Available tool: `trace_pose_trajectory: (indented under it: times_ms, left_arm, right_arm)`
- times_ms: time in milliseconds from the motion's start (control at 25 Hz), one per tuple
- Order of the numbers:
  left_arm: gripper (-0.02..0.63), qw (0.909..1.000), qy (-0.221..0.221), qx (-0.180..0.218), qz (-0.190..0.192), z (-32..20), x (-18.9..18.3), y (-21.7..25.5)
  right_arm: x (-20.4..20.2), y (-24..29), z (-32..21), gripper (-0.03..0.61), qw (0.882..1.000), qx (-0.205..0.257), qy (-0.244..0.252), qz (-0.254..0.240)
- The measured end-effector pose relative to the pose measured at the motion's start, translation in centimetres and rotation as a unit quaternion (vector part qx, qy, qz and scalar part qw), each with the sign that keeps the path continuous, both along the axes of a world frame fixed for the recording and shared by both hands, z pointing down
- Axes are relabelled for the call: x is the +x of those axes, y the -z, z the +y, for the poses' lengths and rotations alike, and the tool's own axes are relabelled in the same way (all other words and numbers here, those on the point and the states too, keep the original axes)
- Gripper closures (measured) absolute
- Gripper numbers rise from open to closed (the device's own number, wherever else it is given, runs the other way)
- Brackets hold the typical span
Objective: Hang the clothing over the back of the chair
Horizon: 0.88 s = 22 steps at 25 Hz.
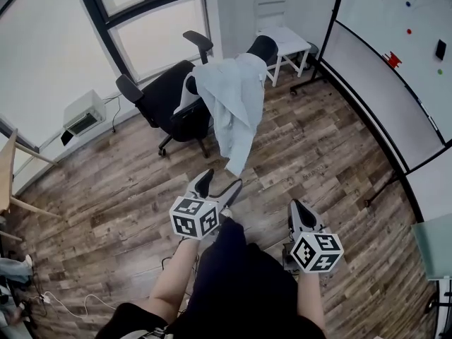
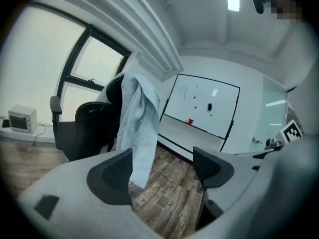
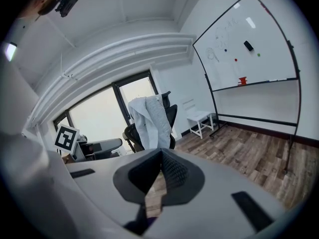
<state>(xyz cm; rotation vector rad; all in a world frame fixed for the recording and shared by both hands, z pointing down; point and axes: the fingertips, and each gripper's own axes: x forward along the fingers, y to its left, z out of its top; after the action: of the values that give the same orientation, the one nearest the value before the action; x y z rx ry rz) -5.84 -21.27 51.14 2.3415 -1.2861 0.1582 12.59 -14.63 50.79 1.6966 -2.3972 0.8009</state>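
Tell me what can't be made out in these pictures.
Head view: the shirt covers most of the chair's back.
Head view: wooden furniture is cut off by the left edge.
All views: whiteboard marks are too small to read.

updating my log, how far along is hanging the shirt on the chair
Done: the pale blue shirt is draped over the back of the black office chair, one end hanging down. In hand: nothing; the left gripper is open and empty, the right gripper shut on nothing, both clear of the chair. Left: seemingly nothing.
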Motion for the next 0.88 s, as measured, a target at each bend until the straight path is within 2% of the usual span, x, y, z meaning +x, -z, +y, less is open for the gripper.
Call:
trace_pose_trajectory:
  times_ms: [240,440,640,880]
  left_arm:
    - [0.253,0.9994,-0.006,0.026,0.022,1.2,-0.2,2.8]
    - [0.296,0.9979,-0.009,0.055,0.032,2.0,-0.3,5.4]
    - [0.412,0.9953,-0.012,0.094,0.016,2.7,-0.1,7.7]
    - [0.553,0.9943,0.001,0.107,-0.007,3.2,-0.8,8.6]
  right_arm:
    - [0.1,1.4,-0.2,0.578,1.0,0.019,0.003,-0.004]
    - [-0.1,3.2,-0.7,0.578,0.999,0.04,0.014,-0.002]
    - [0.0,5.3,-1.5,0.578,0.998,0.063,0.021,-0.002]
    - [0.1,7.3,-2.4,0.578,0.995,0.093,0.027,0.004]
